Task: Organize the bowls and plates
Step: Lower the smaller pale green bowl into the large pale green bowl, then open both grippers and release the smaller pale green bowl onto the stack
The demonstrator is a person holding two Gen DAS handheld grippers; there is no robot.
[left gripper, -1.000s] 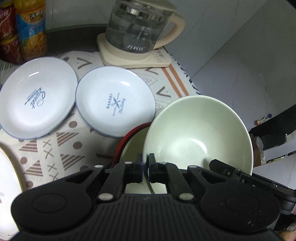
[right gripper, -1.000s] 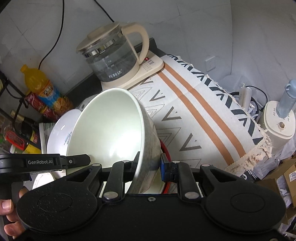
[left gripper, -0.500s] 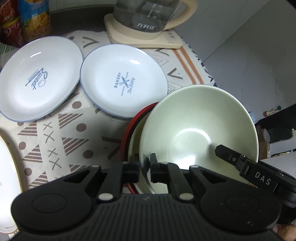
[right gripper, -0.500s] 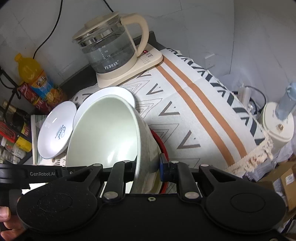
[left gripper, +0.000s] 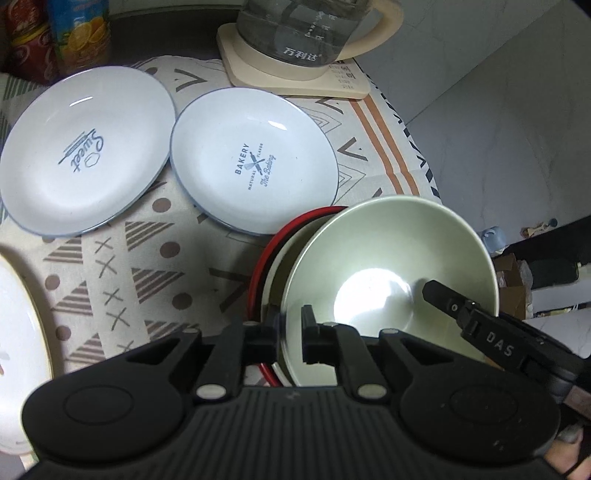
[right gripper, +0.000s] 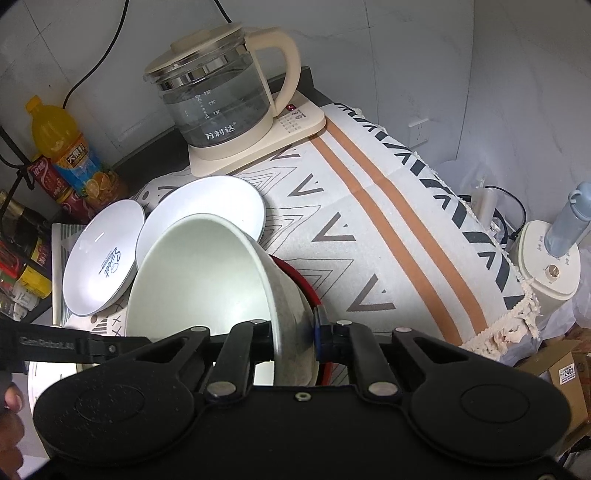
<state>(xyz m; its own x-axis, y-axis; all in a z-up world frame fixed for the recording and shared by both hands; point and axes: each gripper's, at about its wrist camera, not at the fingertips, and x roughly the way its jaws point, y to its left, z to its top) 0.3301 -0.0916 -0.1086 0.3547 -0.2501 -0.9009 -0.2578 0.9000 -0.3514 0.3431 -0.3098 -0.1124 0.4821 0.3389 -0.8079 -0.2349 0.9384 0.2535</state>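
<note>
A pale green bowl [left gripper: 388, 266] [right gripper: 207, 280] sits tilted inside a red-rimmed bowl [left gripper: 295, 225] [right gripper: 299, 280] on the patterned cloth. My left gripper [left gripper: 291, 325] straddles the green bowl's near rim. Its jaws are opening, and a sliver of gap shows on the inner side. My right gripper [right gripper: 293, 332] has the bowl's opposite wall between its pads and is closing on it. Two white plates lie further back, one marked "Sweet" [left gripper: 81, 147] [right gripper: 99, 262] and one marked "Bakery" [left gripper: 255, 162] [right gripper: 207, 199].
A glass kettle [left gripper: 306, 33] [right gripper: 218, 96] on a cream base stands at the back. An orange juice bottle [right gripper: 62, 147] and cans stand at the back left. Another white plate [left gripper: 14, 350] lies at the left edge. The cloth's fringed edge [right gripper: 517, 317] drops off on the right.
The green bowl has come down and levelled out into the red-rimmed bowl. The left jaws have parted slightly around its rim. The right jaws have narrowed on its wall.
</note>
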